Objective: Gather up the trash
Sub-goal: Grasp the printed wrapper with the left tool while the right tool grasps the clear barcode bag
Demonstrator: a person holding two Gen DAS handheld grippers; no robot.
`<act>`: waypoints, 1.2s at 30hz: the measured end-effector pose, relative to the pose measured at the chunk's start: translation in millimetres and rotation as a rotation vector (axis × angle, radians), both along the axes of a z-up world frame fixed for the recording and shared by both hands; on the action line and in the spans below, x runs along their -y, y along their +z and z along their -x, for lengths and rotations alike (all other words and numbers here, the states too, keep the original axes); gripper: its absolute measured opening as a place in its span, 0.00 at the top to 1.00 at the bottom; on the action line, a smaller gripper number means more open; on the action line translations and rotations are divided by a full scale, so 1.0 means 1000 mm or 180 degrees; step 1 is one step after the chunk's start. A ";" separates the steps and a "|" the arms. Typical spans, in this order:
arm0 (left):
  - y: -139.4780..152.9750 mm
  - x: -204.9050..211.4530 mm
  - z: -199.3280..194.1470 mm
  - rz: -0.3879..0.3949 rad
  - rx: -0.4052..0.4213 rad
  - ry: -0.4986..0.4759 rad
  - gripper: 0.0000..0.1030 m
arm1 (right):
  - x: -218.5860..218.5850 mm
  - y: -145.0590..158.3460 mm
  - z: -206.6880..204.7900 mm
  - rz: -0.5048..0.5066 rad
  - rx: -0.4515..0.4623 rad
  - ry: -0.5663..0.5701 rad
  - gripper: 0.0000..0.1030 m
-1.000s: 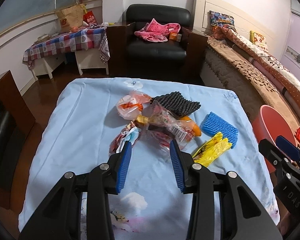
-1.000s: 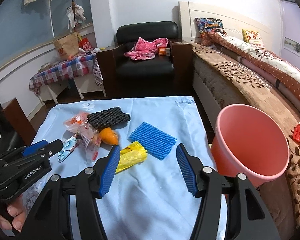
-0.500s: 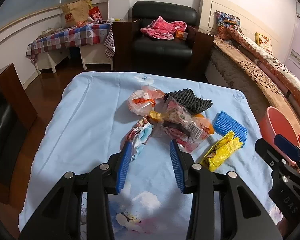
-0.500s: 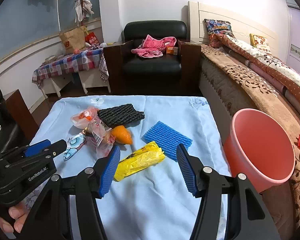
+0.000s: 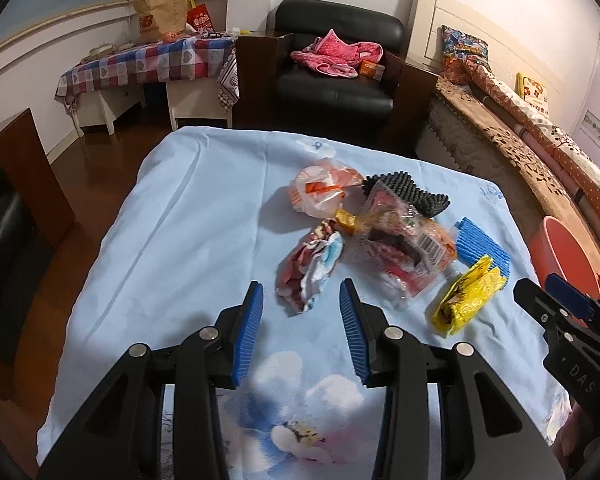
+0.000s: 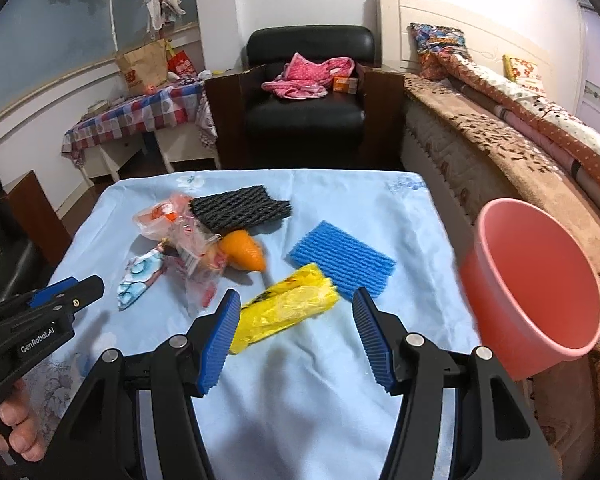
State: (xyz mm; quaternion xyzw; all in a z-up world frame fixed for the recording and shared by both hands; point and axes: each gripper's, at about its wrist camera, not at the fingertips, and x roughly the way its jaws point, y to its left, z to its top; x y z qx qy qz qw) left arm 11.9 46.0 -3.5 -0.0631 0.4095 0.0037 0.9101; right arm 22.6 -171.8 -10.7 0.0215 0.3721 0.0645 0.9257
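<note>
- We see a table under a soft light blue cloth (image 6: 340,380), with a black leather armchair (image 6: 304,112) behind it
- Crinkly trash lies there: a shiny yellow plastic wrapper (image 6: 284,312), a bumpy blue foam sheet (image 6: 340,258), a black foam net (image 6: 240,208)
- A round pink plastic bucket (image 6: 532,288) waits beside the table
- Our left gripper (image 5: 300,320) and right gripper (image 6: 296,324) are wide open, holding nothing
</note>
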 end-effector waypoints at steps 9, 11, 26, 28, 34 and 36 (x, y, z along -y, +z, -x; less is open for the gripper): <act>-0.006 -0.012 -0.001 0.0077 -0.0053 -0.0034 0.61 | -0.033 -0.008 -0.019 -0.0147 -0.0103 0.0394 0.44; -0.007 -0.010 -0.005 0.0079 -0.0069 -0.0071 0.61 | -0.041 -0.014 -0.025 -0.0128 -0.0150 0.0431 0.44; -0.032 0.004 -0.046 -0.0107 -0.0213 -0.0185 0.67 | -0.065 -0.035 -0.054 0.0007 -0.0353 0.0406 0.44; -0.035 0.003 -0.049 -0.0107 -0.0232 -0.0209 0.84 | -0.066 -0.037 -0.056 0.0001 -0.0370 0.0404 0.44; -0.032 -0.001 -0.043 -0.0115 -0.0158 -0.0209 0.95 | -0.071 -0.041 -0.060 0.0020 -0.0397 0.0417 0.44; -0.030 -0.005 -0.040 -0.0083 -0.0148 -0.0176 0.95 | -0.072 -0.042 -0.060 0.0009 -0.0398 0.0418 0.44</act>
